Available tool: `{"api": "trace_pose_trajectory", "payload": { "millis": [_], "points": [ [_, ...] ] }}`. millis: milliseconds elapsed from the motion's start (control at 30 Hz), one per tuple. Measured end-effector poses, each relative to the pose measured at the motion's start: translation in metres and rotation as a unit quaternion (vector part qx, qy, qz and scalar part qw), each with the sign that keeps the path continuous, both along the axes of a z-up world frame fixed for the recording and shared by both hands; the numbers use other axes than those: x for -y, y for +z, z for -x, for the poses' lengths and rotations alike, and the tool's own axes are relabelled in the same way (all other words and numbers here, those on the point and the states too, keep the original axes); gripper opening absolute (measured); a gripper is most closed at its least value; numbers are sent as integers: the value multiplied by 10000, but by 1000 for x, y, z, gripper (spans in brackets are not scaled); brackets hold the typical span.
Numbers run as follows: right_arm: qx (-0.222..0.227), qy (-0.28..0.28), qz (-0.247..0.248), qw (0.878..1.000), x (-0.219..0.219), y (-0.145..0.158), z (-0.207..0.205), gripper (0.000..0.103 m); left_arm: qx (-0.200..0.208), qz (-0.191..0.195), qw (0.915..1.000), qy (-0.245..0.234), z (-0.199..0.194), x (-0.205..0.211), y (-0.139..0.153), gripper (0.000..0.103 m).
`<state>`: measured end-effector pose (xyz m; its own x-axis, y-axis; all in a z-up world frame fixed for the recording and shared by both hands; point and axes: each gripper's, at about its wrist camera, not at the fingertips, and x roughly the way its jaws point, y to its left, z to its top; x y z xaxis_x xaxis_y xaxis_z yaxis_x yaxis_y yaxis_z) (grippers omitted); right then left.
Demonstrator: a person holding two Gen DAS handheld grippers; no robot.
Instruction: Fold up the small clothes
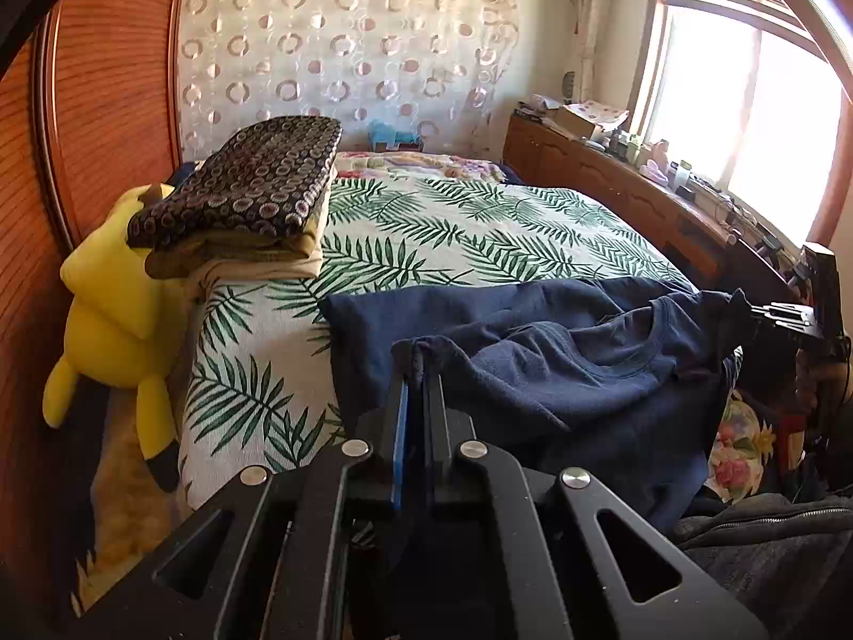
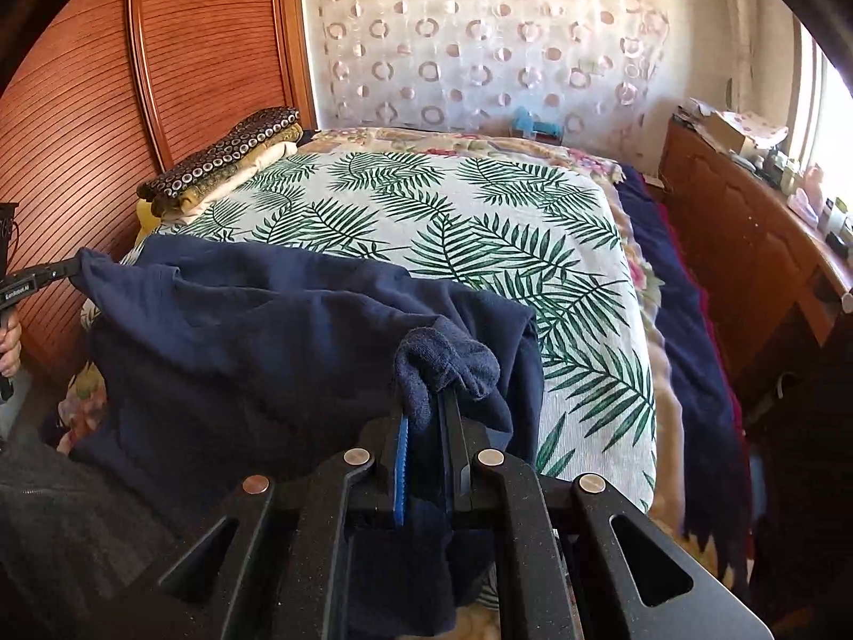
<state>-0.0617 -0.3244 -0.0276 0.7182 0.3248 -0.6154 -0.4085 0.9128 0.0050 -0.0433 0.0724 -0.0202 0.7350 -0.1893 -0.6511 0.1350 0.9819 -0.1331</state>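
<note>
The navy shirt (image 1: 560,368) lies across the near end of the bed (image 1: 426,224), on the palm-leaf sheet (image 2: 480,224). The left claw (image 1: 418,357) is clamped on one shirt corner; the right claw (image 2: 426,400) is clamped on the other. In the right wrist view, the left claw carries a small white label, too blurred to read. Folded blankets (image 1: 250,197) rest at the bed's far left.
</note>
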Motion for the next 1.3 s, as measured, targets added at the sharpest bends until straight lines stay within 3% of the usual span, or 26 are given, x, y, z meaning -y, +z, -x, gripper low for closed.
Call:
{"api": "trace_pose_trajectory", "payload": {
  "millis": [167,233,300,367,400,433,600,700,833,867,1100,1300],
  "points": [
    [46,35,25,10000,-2,8,13,8,380,-292,9988,91,5,5,12,23],
    [64,26,34,10000,-4,2,7,8,546,-339,9978,162,6,4,19,43],
    [85,31,16,10000,-4,1,5,8,659,-242,9974,180,6,1,24,48],
    [146,25,32,9999,-3,4,8,8,620,-203,9976,218,2,-2,26,65],
    [171,27,35,9998,-3,5,8,8,615,-207,9976,247,1,-3,26,80],
    [196,30,35,9998,-2,3,5,9,645,-232,9973,264,1,-3,26,84],
    [357,-19,64,9993,-3,11,8,13,544,-257,9978,280,-5,0,17,85],
    [458,-26,111,9989,-3,15,8,22,391,-225,9986,282,-12,0,8,85],
    [644,-103,185,9977,-1,18,5,60,190,-358,9989,214,-24,-2,0,85],
    [670,-136,186,9975,0,17,1,63,168,-378,9989,229,-28,-3,-1,85],
    [572,-352,105,9977,2,1,-34,63,178,-210,9993,256,-49,-10,-3,85],
    [205,-394,66,9990,-2,-19,-77,63,-15,-503,9986,184,-85,-6,-13,85]
  ]
}}
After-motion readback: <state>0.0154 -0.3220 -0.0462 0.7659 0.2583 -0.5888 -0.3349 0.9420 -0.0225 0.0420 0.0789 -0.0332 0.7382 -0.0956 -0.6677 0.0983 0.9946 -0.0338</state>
